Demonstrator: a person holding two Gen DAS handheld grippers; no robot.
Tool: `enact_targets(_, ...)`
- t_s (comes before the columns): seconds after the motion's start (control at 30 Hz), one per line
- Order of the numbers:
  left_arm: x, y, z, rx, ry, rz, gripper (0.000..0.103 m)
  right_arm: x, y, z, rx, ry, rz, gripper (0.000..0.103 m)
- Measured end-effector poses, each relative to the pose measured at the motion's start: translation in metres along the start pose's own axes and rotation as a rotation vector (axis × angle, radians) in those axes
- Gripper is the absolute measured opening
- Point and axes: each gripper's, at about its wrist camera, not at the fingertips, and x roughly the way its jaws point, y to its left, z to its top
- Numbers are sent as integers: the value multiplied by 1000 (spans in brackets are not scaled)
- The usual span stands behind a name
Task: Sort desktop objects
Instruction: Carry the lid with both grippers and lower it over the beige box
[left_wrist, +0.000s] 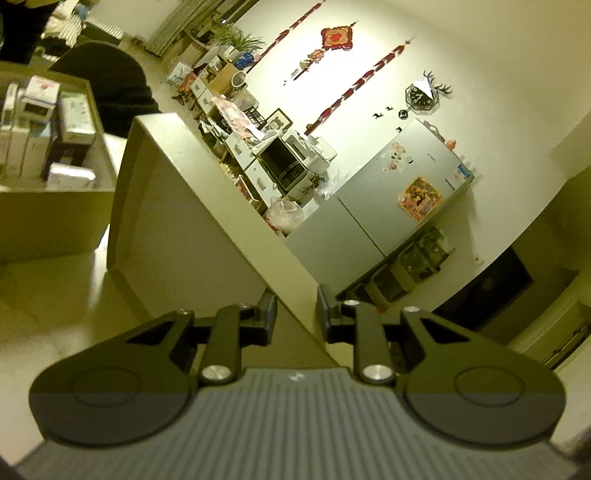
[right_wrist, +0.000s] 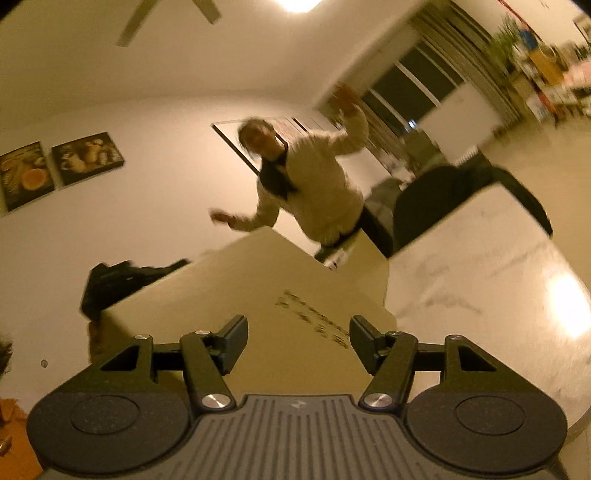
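Observation:
My left gripper is open and empty, raised and tilted, with the thin edge of a cardboard box flap running between its fingers without touching them. A cardboard box at the left holds several small product boxes. My right gripper is open and empty, pointing upward over a plain cardboard box with printed text on its side. No loose desktop object shows near either gripper.
A white marble-look tabletop lies right of the box. A person in a light sweater stands behind it, with a dark bag at the left. A fridge, cluttered shelves and a dark chair stand beyond.

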Motion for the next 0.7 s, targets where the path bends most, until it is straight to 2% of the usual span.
enact_targets(0.3,-31,27,-19,-76,-32,16,27,43,-19,-20,79,124,-4,65)
enact_targets(0.57,-47,52,-39,-158,-54,66,29,77,-24,-35,102,234,-5,65)
enact_targets(0.7,-52,66,-48,-199,-65,110,28,81,-25,-38,104,237,3,66)
